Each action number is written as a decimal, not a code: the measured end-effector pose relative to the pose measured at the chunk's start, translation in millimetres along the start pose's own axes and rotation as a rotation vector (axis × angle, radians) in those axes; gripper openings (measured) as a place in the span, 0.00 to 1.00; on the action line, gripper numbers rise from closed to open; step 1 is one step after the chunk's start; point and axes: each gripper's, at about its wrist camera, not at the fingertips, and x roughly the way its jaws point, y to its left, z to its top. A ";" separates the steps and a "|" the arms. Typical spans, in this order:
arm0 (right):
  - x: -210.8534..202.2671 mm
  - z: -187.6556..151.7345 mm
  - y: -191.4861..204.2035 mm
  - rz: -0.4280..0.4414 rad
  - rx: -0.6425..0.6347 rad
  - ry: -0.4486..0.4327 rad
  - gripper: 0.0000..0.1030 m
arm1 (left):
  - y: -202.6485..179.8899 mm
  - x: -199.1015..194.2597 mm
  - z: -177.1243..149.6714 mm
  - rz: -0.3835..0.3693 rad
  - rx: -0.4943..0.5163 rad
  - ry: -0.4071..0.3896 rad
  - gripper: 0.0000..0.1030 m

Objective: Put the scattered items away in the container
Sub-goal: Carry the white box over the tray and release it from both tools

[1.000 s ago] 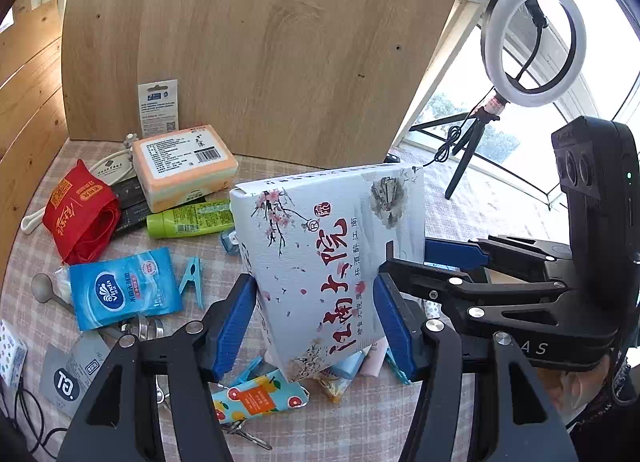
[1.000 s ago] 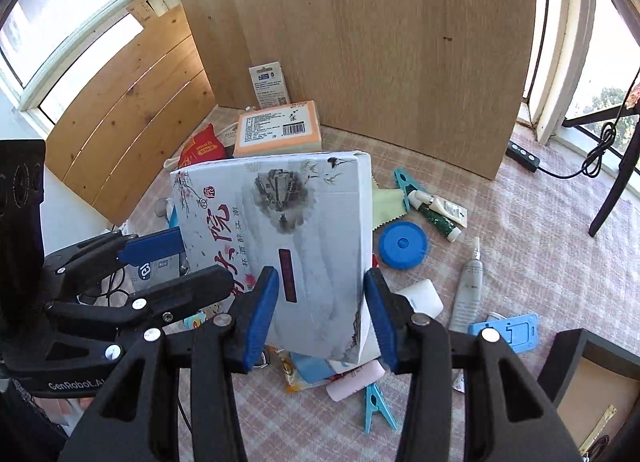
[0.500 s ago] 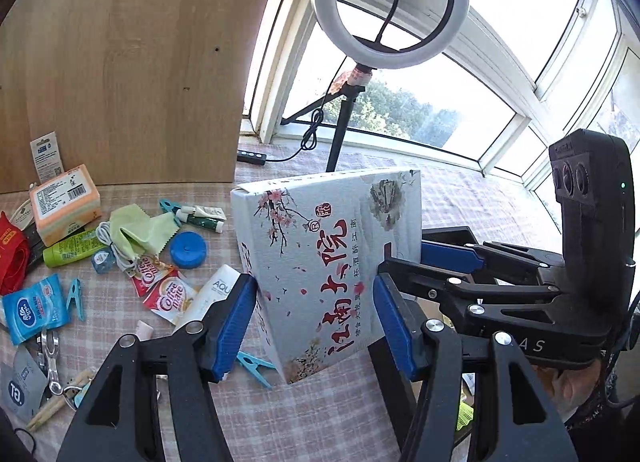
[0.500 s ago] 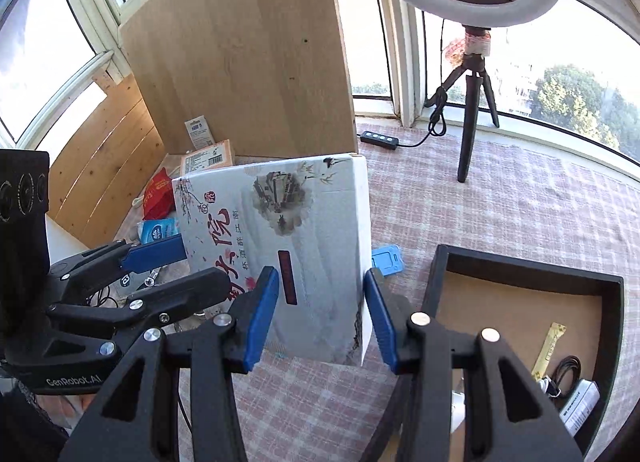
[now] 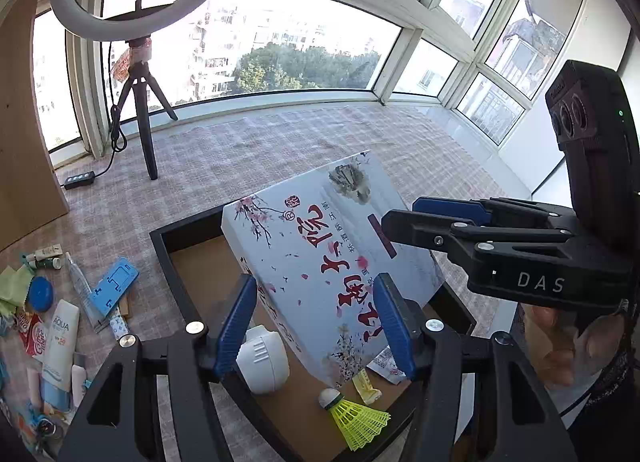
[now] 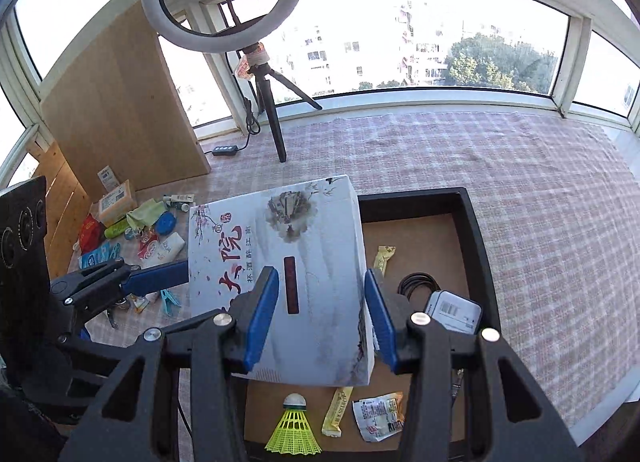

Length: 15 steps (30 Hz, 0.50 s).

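Observation:
A large white box (image 5: 324, 258) printed with blossoms and red characters is held by both grippers, tilted above the black tray (image 5: 180, 230). My left gripper (image 5: 316, 322) is shut on its lower edge. My right gripper (image 6: 320, 314) is shut on its other edge; the box also shows in the right wrist view (image 6: 288, 262), and so does the tray (image 6: 472, 222). Inside the tray lie a yellow shuttlecock (image 6: 294, 426), sachets (image 6: 338, 410), a coiled black cable (image 6: 418, 284), a white gadget (image 5: 264, 358) and a small white box (image 6: 454, 310).
Scattered items lie left of the tray on the checked cloth: a blue phone stand (image 5: 114, 286), a white AQUA tube (image 5: 62, 342), a blue round lid (image 5: 40, 294), an orange box (image 6: 116, 202), clips and packets. A ring light on a tripod (image 6: 268, 102) and a wooden board (image 6: 120, 110) stand behind.
Both grippers have carried the box to the right, from over the scattered items to above the tray, and the box now tilts flatter over it.

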 end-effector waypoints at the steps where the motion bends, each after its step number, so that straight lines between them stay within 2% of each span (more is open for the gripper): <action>1: -4.4 -0.3 -10.8 -0.021 0.031 -0.015 0.44 | -2.3 -0.8 0.0 0.009 0.013 -0.008 0.56; 6: -8.3 -0.6 -35.9 -0.030 0.128 -0.032 0.44 | 14.4 -10.7 -2.7 0.041 -0.003 -0.009 0.56; 15: 19.8 -0.2 21.1 0.033 0.015 0.025 0.44 | 81.4 -36.3 -23.6 0.122 -0.094 -0.009 0.56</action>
